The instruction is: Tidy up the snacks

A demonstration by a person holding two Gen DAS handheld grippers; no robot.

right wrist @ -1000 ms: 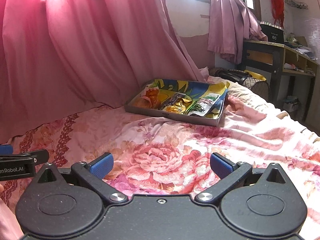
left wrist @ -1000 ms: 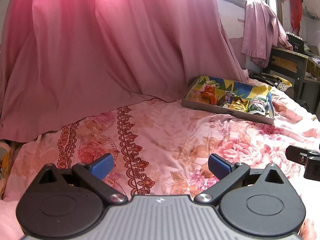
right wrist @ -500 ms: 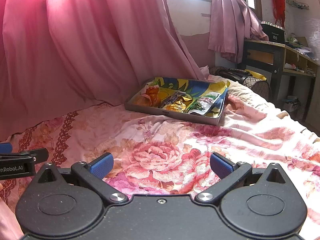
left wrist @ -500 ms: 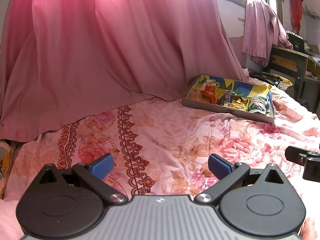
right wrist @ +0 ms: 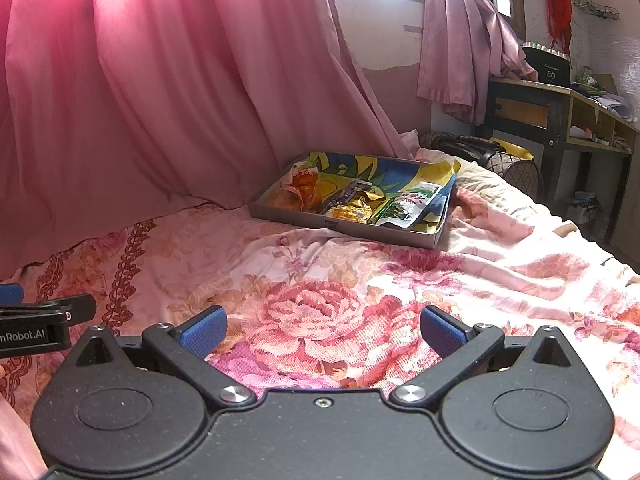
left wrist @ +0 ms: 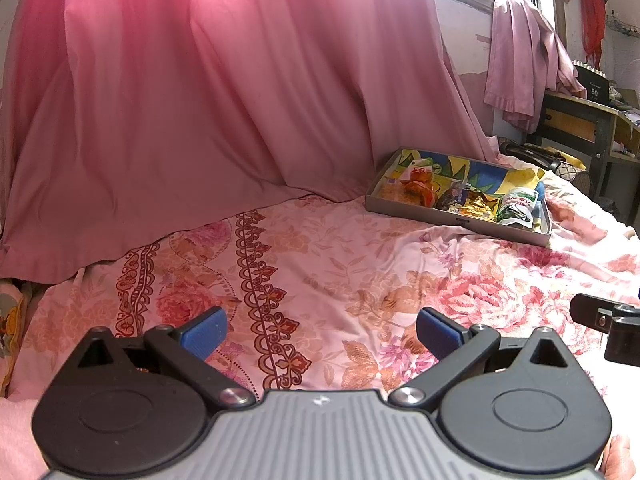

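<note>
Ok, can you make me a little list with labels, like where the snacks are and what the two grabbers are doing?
snacks: in the tray, orange packet, gold packet, green packet
tray place: on the flowery bedsheet, by the pink curtain
left gripper: open, empty, above the sheet
right gripper: open, empty, above the sheet
</note>
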